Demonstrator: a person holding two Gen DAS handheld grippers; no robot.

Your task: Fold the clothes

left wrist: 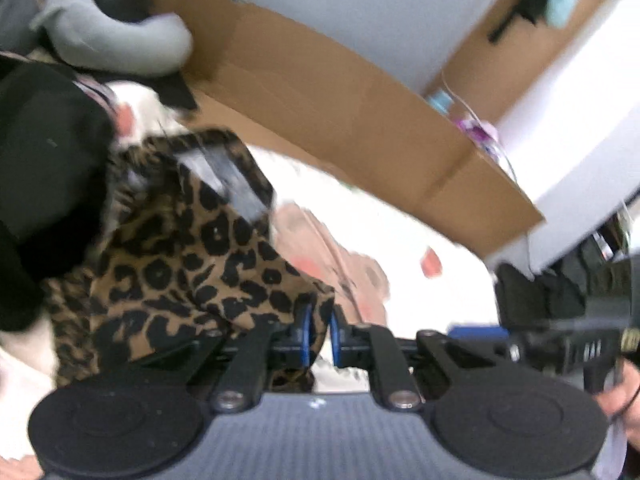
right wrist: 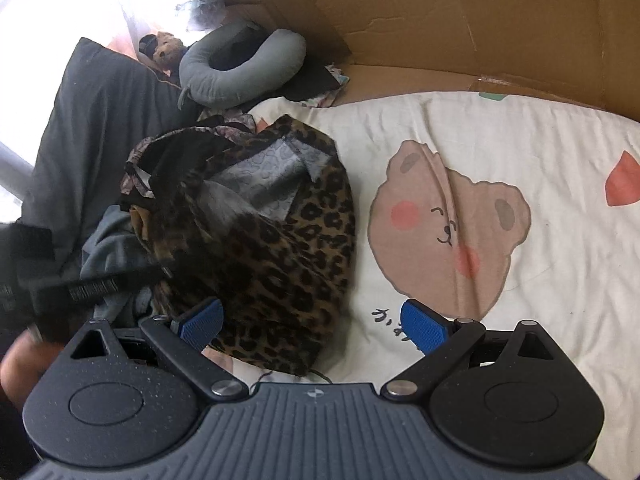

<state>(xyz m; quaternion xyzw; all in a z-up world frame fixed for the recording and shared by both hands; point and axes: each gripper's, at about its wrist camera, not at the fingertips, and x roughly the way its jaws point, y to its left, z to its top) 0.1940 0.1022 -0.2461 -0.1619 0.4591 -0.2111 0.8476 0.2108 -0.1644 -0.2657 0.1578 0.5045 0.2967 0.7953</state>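
Left tongs [left wrist: 320,334]: blue pads nearly together, pinching a fold of the leopard-print garment [left wrist: 192,264]; cloth shows between and below the pads. The left-wrist view is smeared.

Right tongs [right wrist: 312,326]: spread wide, nothing between the pads, hovering over the near hem of the same garment [right wrist: 280,248].

Garment: bunched in a heap on the bear-print bedsheet [right wrist: 460,152], its grey inner lining turned outward in patches, its far edge lying against a pile of dark clothes [right wrist: 120,240]. Not yet flat.

Surroundings: grey neck pillow [right wrist: 240,68] and small teddy bear [right wrist: 166,50] at the head of the bed; cardboard sheet [right wrist: 460,28] standing behind.

Risks, judged:
- The pinch takes a thin edge only; a quick pull could slip the cloth out.
- The fold may hold more than one layer, so lifting would drag the garment up as a lump instead of spreading it.
- Black straps [right wrist: 92,284] cross near the heap; they could snag or come along.
- The neighbouring dark clothes touch the garment and may be dragged onto the sheet.
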